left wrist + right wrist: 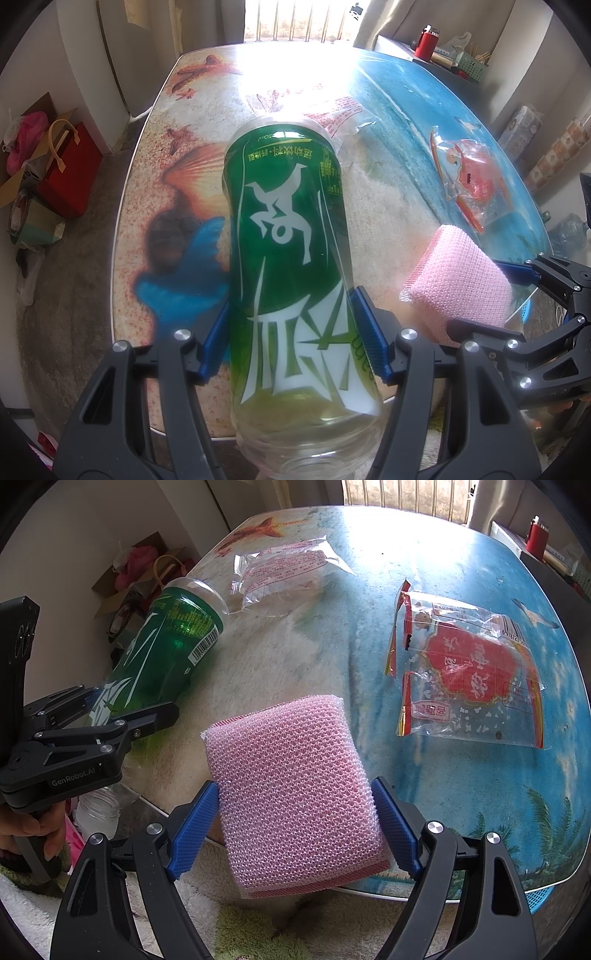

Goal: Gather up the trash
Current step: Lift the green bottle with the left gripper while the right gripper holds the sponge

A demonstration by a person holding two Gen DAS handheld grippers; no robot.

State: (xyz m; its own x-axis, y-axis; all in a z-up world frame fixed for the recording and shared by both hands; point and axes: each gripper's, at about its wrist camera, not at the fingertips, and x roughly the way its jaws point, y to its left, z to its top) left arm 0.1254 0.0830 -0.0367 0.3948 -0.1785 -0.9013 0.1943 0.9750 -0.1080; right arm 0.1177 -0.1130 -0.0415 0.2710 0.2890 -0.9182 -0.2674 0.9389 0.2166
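Observation:
My left gripper (291, 328) is shut on a clear plastic bottle with a green label (288, 236), held above the near edge of the table; the bottle also shows in the right wrist view (166, 650). My right gripper (295, 812) is shut on a pink mesh sponge (291, 782), which also shows in the left wrist view (461, 284). A red-printed clear snack wrapper (469, 672) lies on the table to the right, and shows in the left wrist view (469, 177). A clear wrapper with red text (284, 576) lies further back; it also shows in the left wrist view (343, 114).
The table (424, 775) carries a beach-print cover. On the floor to the left stand a red bag (70, 181) and a cardboard box. A shelf at the back right holds a red flask (426, 40) and a green basket. A fluffy white and green cloth (236, 923) lies below my right gripper.

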